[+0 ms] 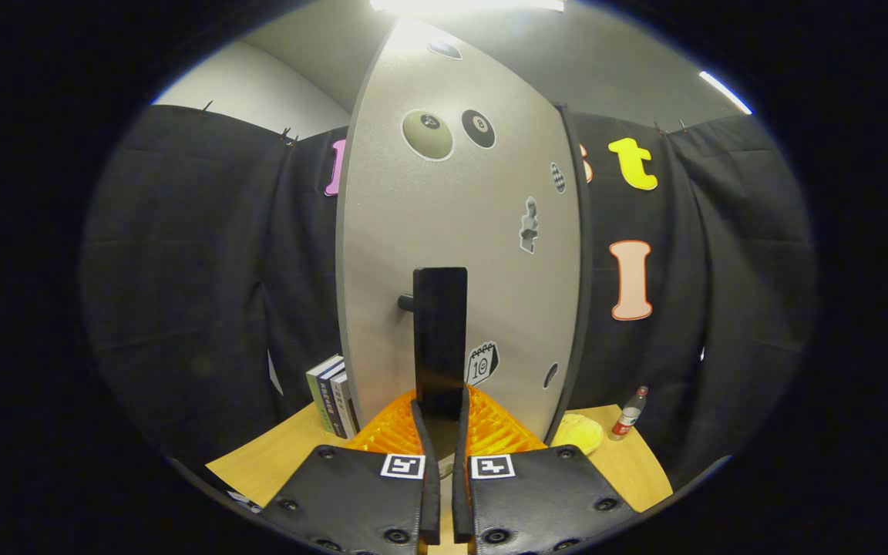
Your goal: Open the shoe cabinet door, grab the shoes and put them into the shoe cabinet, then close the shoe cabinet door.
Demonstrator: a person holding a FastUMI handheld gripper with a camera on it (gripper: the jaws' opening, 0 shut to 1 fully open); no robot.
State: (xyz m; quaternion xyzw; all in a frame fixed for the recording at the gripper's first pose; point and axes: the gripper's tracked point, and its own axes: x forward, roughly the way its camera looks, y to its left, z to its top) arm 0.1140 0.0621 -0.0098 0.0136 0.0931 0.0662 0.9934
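Jaws nearly closed, both fingers of the gripper (pixel 441 416) pinching the black upright handle (pixel 440 339) at frame centre. We see the grey cabinet door (pixel 459 231) just behind it, mid-frame. We judge the door stiff, light, swinging on hinges; the handle is rigid, maybe slick, so we keep hold low on it.
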